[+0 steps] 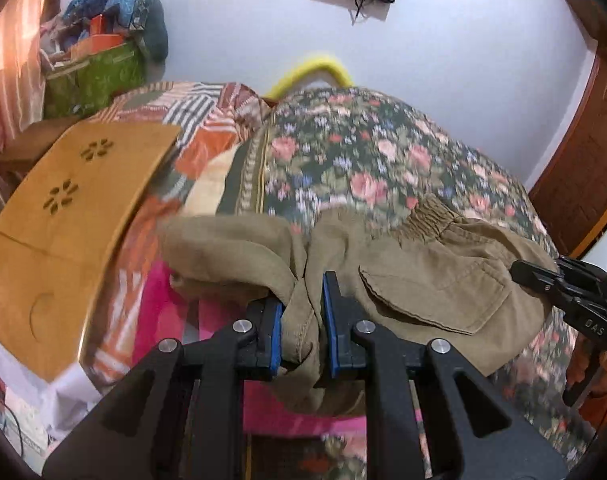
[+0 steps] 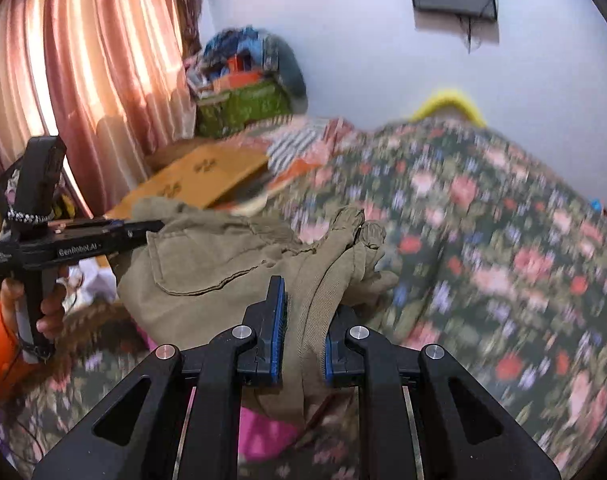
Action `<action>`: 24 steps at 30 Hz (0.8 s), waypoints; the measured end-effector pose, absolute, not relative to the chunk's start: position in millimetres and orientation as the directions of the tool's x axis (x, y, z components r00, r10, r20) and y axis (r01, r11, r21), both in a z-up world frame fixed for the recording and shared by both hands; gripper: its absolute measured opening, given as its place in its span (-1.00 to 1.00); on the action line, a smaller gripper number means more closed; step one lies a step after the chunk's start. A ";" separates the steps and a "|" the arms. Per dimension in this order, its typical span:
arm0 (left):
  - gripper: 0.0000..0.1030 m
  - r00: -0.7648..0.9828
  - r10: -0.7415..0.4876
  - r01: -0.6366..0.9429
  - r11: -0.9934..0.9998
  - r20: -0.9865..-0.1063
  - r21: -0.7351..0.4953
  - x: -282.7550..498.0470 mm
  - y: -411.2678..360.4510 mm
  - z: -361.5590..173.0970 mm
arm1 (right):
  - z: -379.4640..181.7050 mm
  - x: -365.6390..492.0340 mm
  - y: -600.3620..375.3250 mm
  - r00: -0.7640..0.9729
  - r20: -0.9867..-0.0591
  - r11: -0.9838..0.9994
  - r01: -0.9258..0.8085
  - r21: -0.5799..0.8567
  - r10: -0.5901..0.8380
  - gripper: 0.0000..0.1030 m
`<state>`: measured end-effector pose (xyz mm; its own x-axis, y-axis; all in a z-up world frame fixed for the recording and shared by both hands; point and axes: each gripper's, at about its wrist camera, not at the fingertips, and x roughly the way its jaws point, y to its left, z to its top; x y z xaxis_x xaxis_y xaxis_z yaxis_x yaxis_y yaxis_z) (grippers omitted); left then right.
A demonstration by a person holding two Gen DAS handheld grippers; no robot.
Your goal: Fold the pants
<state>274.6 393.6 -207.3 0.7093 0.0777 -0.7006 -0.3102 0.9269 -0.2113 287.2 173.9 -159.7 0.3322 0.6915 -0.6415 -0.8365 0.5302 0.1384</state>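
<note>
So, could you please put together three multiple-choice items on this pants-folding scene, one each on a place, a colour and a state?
1. Where does the wooden board lie in the left wrist view?
A. Left of the pants
B. On top of the pants
C. Hanging on the wall

2. What colour are the pants?
A. Navy
B. Khaki
C. White

3. What are the left tongs doing?
A. Standing open in the air
B. Shut on the wooden board
C. Shut on the pants

Answers:
1. A, since the board rests on the bed beside the khaki cloth, on its left.
2. B, since the cloth is a tan olive in both views.
3. C, since a bunch of the cloth is pinched between the blue pads; the right tongs grip the pants likewise.
</note>
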 end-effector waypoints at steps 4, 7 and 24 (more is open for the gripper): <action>-0.65 0.673 0.081 -0.320 0.928 -0.735 -0.190 261.8 385.5 -221.6 | -175.8 276.8 163.1 0.291 -0.687 0.530 -0.833 0.160 0.665 -0.74; -0.63 0.644 0.077 -0.335 0.923 -0.762 -0.190 255.8 384.4 -231.1 | -186.3 271.5 156.4 0.254 -0.721 0.529 -0.829 0.182 0.645 -0.74; -0.12 0.551 0.230 -0.463 0.884 -0.802 -0.064 210.1 389.0 -233.2 | -161.3 256.7 130.1 0.291 -0.733 0.548 -0.826 0.131 0.614 -0.51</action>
